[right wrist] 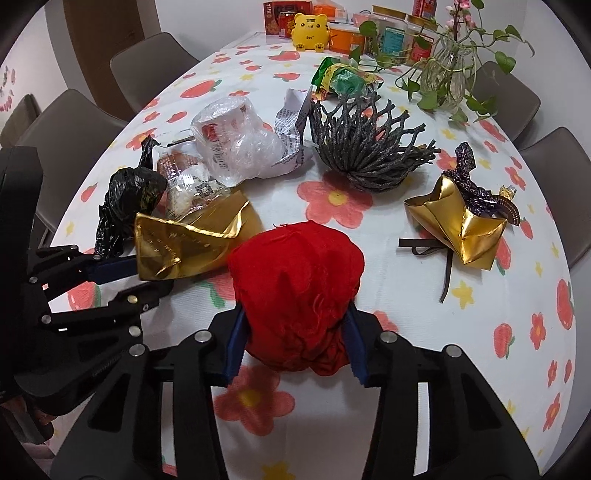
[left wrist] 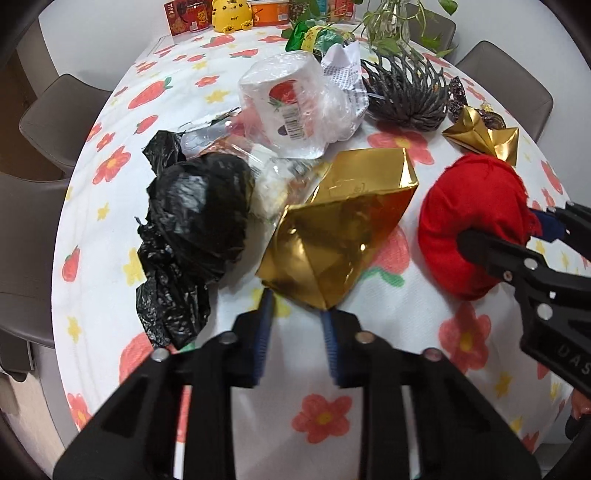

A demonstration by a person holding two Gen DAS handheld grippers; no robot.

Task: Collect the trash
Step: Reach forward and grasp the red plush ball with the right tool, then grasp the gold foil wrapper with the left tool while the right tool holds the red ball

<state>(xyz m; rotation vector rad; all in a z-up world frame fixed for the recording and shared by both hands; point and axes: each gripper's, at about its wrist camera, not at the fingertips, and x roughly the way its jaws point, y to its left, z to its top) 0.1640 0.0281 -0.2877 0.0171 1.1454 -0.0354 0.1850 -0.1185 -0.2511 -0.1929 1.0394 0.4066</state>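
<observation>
Trash lies on a flower-print tablecloth [left wrist: 317, 413]. My left gripper [left wrist: 297, 314] is open, its fingertips on either side of the near corner of a crumpled gold foil wrapper [left wrist: 343, 229]; it also shows at left in the right wrist view [right wrist: 147, 277]. My right gripper [right wrist: 295, 332] is shut on a red cloth bundle [right wrist: 299, 280], seen at right in the left wrist view [left wrist: 476, 225]. A black plastic bag [left wrist: 192, 229] lies left of the gold wrapper. A clear plastic bag [left wrist: 295, 107] lies behind it.
A dark twig bundle [right wrist: 365, 147], a second gold wrapper [right wrist: 458, 221], green wrappers [right wrist: 343, 79] and a crumpled paper [right wrist: 293, 118] lie further back. A plant in a glass vase [right wrist: 447, 70], jars and a yellow toy [right wrist: 310, 31] stand at the far end. Grey chairs [right wrist: 70, 122] surround the table.
</observation>
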